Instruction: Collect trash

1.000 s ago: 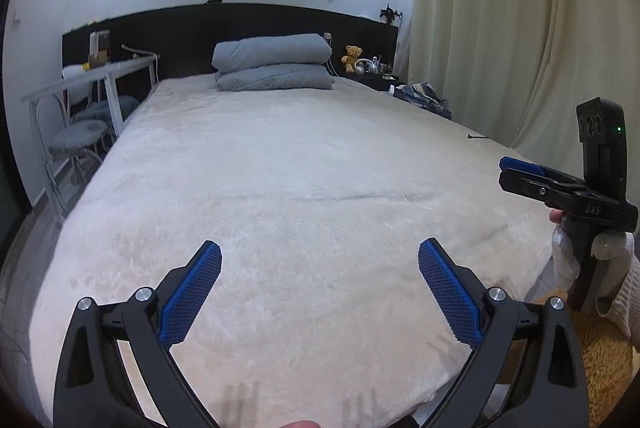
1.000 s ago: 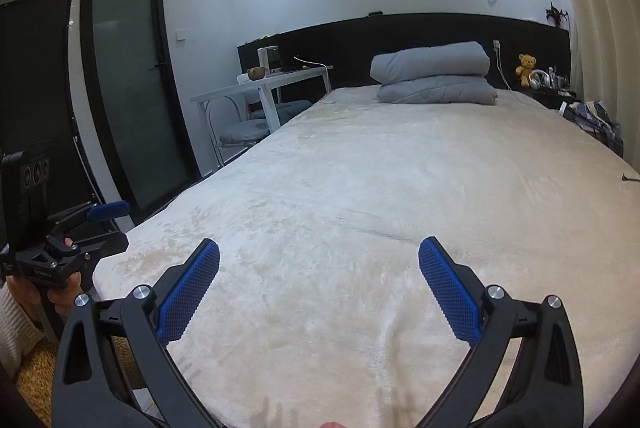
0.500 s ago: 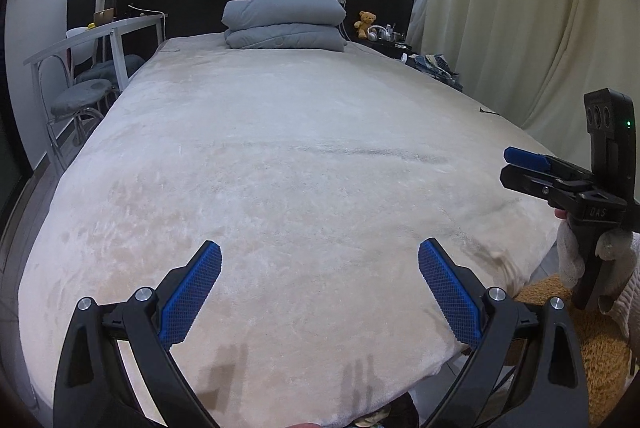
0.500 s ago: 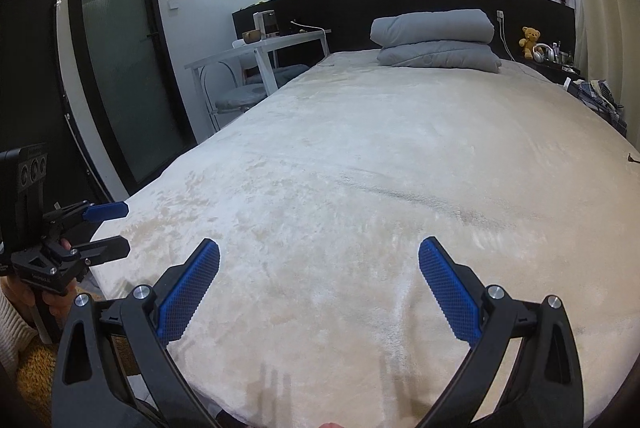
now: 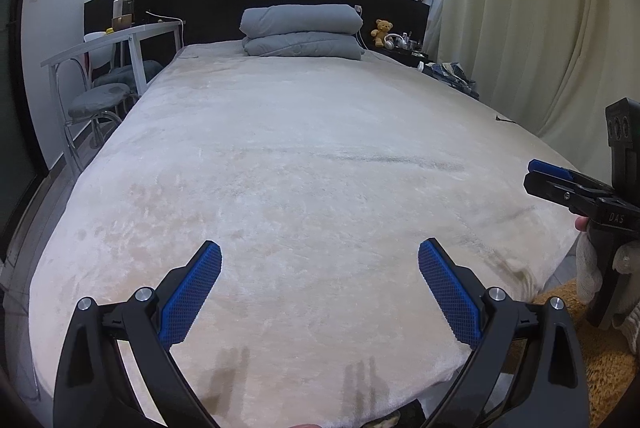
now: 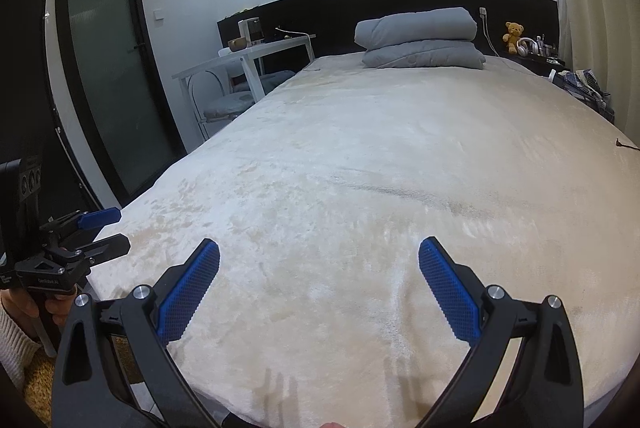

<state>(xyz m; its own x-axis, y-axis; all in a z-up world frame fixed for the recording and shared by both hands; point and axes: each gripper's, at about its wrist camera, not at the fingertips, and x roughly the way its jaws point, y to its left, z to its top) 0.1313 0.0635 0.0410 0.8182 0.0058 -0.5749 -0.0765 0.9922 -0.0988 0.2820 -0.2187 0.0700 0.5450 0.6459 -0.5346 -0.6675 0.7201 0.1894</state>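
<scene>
My left gripper point(image 5: 320, 256) is open and empty over the foot of a bed with a cream plush cover point(image 5: 304, 164). My right gripper point(image 6: 319, 254) is open and empty over the same bed point(image 6: 380, 164). The right gripper also shows at the right edge of the left wrist view point(image 5: 560, 184), and the left gripper at the left edge of the right wrist view point(image 6: 100, 228). A small dark scrap point(image 5: 505, 118) lies on the bed's far right edge; it also shows in the right wrist view point(image 6: 626, 145). No other trash shows.
A folded grey duvet point(image 5: 302, 36) lies at the headboard. A white table point(image 5: 116, 44) and grey stools point(image 5: 100, 96) stand left of the bed. A nightstand with a teddy bear point(image 5: 383, 28), a clothes pile point(image 5: 450, 72) and curtains point(image 5: 532, 20) are on the right. A glass door point(image 6: 108, 68) is far left.
Both grippers tilted downward and then partly back up, with the views shifting a little to the right over the bed. Both stayed open and empty.
</scene>
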